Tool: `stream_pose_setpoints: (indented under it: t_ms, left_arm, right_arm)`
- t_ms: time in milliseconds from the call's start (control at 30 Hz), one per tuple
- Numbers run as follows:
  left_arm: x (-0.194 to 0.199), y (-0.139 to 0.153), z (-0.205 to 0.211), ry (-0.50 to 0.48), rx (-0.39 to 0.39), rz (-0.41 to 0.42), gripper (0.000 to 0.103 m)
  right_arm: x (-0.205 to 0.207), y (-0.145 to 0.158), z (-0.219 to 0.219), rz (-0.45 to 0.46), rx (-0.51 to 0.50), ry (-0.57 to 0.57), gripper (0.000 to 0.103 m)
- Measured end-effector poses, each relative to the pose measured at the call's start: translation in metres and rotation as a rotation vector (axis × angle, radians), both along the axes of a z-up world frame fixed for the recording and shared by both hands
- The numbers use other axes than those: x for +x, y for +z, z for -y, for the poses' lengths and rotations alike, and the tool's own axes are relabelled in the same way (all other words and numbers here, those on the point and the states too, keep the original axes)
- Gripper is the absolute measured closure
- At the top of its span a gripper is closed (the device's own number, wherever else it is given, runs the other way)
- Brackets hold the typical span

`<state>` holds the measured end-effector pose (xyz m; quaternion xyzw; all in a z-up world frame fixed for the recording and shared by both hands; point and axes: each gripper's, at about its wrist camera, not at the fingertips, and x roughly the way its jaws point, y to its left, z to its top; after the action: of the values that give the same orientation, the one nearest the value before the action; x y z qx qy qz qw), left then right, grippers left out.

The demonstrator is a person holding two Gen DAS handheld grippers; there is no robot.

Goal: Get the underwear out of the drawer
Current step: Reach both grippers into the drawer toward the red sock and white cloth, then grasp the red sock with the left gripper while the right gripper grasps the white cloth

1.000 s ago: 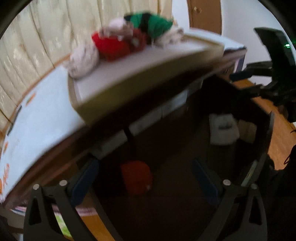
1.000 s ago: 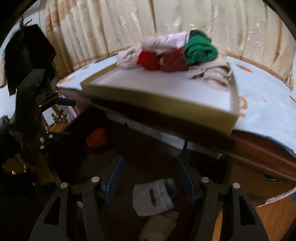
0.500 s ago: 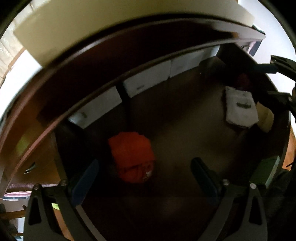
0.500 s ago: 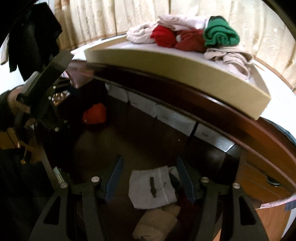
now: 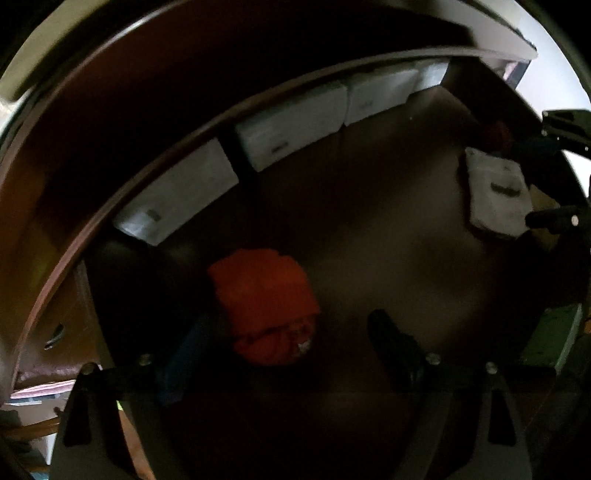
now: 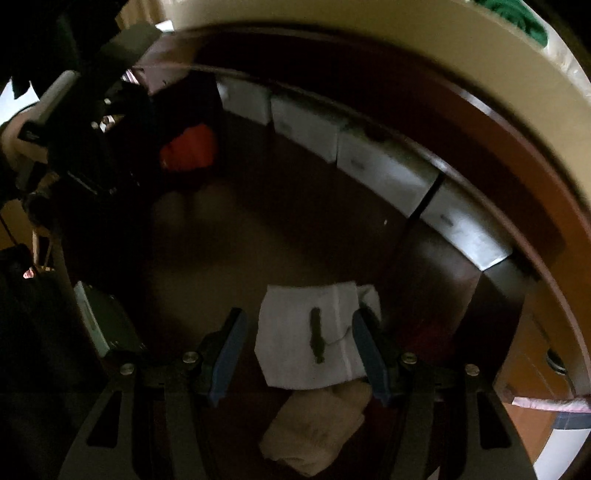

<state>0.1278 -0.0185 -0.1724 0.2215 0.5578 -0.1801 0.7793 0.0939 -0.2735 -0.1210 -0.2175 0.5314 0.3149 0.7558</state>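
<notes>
Inside the open dark wooden drawer (image 5: 388,258) lies a folded red underwear (image 5: 264,306). My left gripper (image 5: 291,332) points down over it and its jaws are closing, one on each side; the right pad stands clear of the cloth. The right wrist view shows a folded white underwear (image 6: 310,332) with a dark mark. My right gripper (image 6: 299,343) is open and straddles it, with the right pad at its edge and the left pad apart. The red piece (image 6: 190,147) and the left gripper (image 6: 92,147) show far left there. The white piece (image 5: 495,192) shows at right in the left wrist view.
A rolled beige garment (image 6: 317,428) lies just nearer than the white one. A row of white boxes (image 5: 291,125) lines the drawer's back wall. The dark tabletop edge and a cream tray rim (image 6: 461,48) with green cloth (image 6: 517,18) overhang the drawer.
Both grippers have sunk and tipped down into the drawer, and the tray with its clothes pile has slid out at the top. The left jaws have narrowed around the red piece.
</notes>
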Motion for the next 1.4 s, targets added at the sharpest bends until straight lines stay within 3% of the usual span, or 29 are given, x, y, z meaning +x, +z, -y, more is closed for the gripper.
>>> stream_pose_setpoints:
  t_ms: [233,333,500,733,833,1200,1300,1333,1400]
  left_arm:
    - [-0.011,-0.005,0.008,-0.03,0.047,0.013,0.025]
    - [-0.016,-0.005,0.009,-0.037,0.053,0.023,0.036]
    - [-0.021,-0.007,0.012,-0.052,0.067,0.015,0.036]
    - [-0.04,-0.014,0.025,-0.129,0.143,0.033,0.035]
    - [-0.034,-0.018,0.018,-0.091,0.111,-0.03,0.034]
    - [-0.041,-0.022,0.013,-0.064,0.084,-0.071,0.035]
    - [-0.045,-0.019,0.01,-0.052,0.08,-0.05,0.047]
    - [-0.048,-0.018,0.01,-0.054,0.085,-0.031,0.06]
    - [-0.054,-0.015,0.009,-0.061,0.075,-0.017,0.065]
  right_arm:
    - [0.001,-0.013,-0.004,-0.025,-0.061,0.014,0.041]
    - [0.001,-0.018,-0.008,-0.043,-0.086,0.02,0.041]
    - [0.003,-0.023,-0.008,-0.053,-0.134,0.011,0.041]
    - [0.01,-0.028,-0.01,-0.071,-0.167,-0.01,0.041]
    - [0.012,-0.033,-0.014,-0.091,-0.188,-0.002,0.041]
    - [0.023,-0.039,-0.015,-0.156,-0.153,-0.015,0.04]
    - [0.023,-0.038,-0.018,-0.149,-0.153,-0.009,0.041]
    - [0.023,-0.037,-0.019,-0.147,-0.15,-0.002,0.042]
    - [0.02,-0.034,-0.021,-0.129,-0.145,0.014,0.053]
